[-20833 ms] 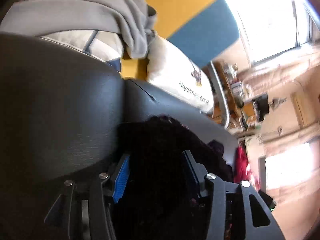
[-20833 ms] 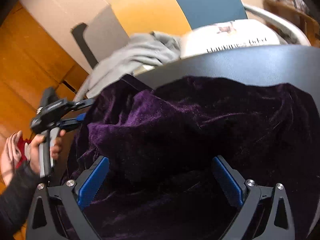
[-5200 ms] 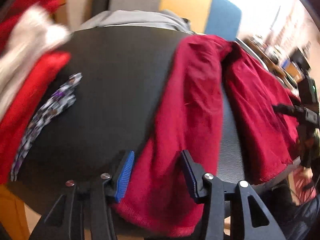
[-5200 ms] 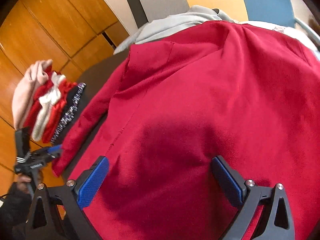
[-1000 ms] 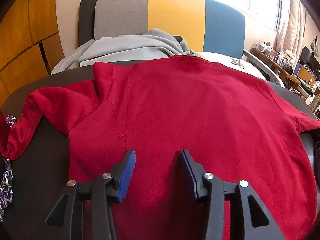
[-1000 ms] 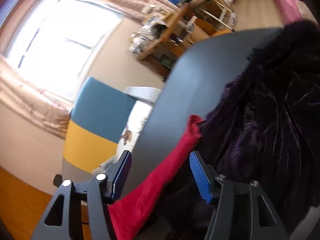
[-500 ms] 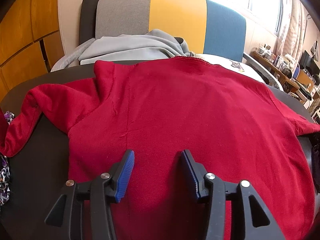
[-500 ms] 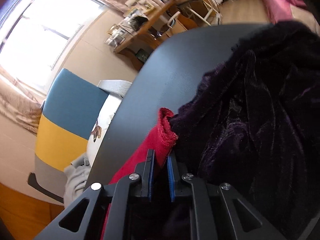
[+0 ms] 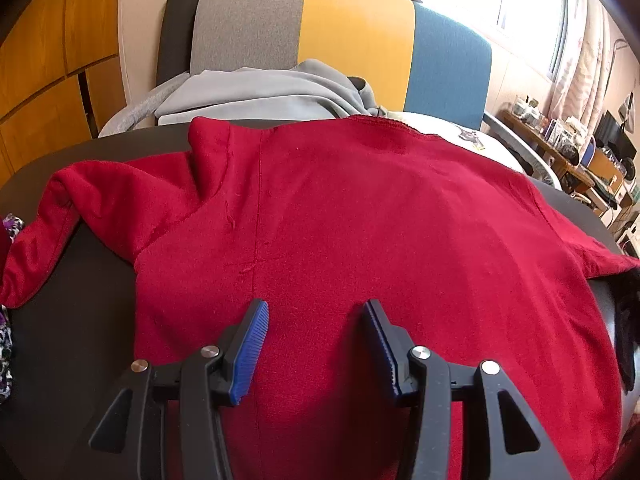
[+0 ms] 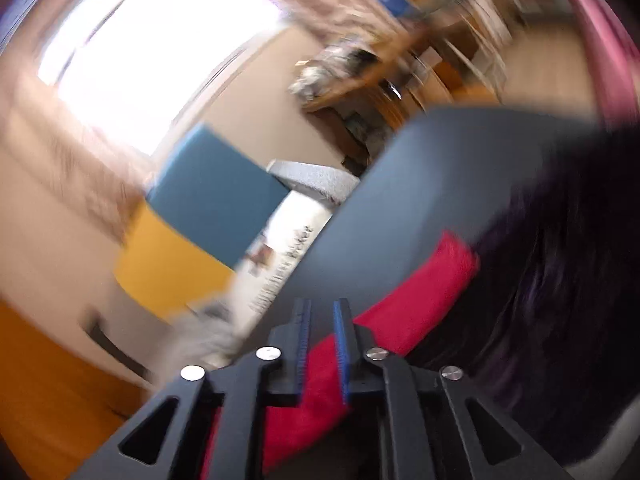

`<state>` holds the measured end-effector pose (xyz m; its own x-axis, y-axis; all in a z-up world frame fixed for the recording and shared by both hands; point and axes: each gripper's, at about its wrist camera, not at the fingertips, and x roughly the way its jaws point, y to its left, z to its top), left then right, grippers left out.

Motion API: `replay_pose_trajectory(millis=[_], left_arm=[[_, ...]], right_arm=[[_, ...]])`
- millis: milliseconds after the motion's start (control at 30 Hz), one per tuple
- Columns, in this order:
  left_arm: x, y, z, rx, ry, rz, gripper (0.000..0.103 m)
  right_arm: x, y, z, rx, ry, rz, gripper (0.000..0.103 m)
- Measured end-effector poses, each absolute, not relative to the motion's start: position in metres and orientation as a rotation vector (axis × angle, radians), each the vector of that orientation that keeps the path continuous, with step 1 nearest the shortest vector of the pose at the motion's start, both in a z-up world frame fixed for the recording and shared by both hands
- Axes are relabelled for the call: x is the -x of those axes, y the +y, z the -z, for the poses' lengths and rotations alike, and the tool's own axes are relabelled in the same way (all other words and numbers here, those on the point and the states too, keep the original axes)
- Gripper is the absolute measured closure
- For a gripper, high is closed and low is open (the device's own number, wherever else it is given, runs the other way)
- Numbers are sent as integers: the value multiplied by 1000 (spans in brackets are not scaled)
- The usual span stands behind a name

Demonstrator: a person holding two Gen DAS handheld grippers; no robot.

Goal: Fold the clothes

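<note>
**Right gripper clamps the red sleeve while the left stays open over the garment**

While the left wrist view is nearly unchanged from half a second ago, the red sweater [image 9: 360,220] lies spread flat on the dark desk [image 9: 80,320], its hem toward the sofa and its body running back under the left gripper [image 9: 314,312]. That gripper hangs just above the cloth with its blue-padded fingers [image 9: 250,344] well apart, gripping nothing. One sleeve [image 9: 60,216] trails off to the left edge of the desk; the other reaches right to a dark purple garment [image 9: 626,320]. A patterned cloth [image 9: 8,336] shows at the far left edge. Beyond the hem, a grey hoodie [image 9: 256,92] is draped on a sofa [image 9: 348,40] with grey, yellow and blue back panels, with a white cushion [image 9: 472,136] beside it.

From the right wrist view, heavily blurred, the frame has swung since half a second ago, the window now filling the upper left. The right gripper [image 10: 322,320] has its fingers drawn almost together, pinching the sweater's right sleeve [image 10: 420,292], which runs diagonally from the fingers up to a cuff end. The purple garment [image 10: 560,280] lies against that sleeve on its right, and bare desk [image 10: 420,168] extends past it.
</note>
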<state>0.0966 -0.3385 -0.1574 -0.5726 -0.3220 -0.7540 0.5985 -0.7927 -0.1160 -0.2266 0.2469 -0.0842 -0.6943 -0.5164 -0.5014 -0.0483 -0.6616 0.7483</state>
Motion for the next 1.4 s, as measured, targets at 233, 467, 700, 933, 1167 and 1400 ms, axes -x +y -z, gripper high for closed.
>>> replay_pose_trajectory(millis=[233,467,700,933,1167,1400], left_arm=[[-97,-338,157,-1020,498,2345,53],[-96,-336,158,-1023,484,2340,53],[-96,-335,158,-1026,470,2336,52],[-97,-335,156,-1030,484,2335,52],[-105,-358,146,-1020,909,2415,52],[-81,-372,136,-1015,1395,2529,50]], right_arm=[[212,268,139,-1100,-1381,2311,65],[248,250,154,-1207,-1264,2378,74],[264,195,126,-1152,-904,2402,95],[233,72,95,-1058,-590,2165,95],[182,-77,104,-1088,-270,1994,95],[95,-171,123,-1052,53,1890,93]])
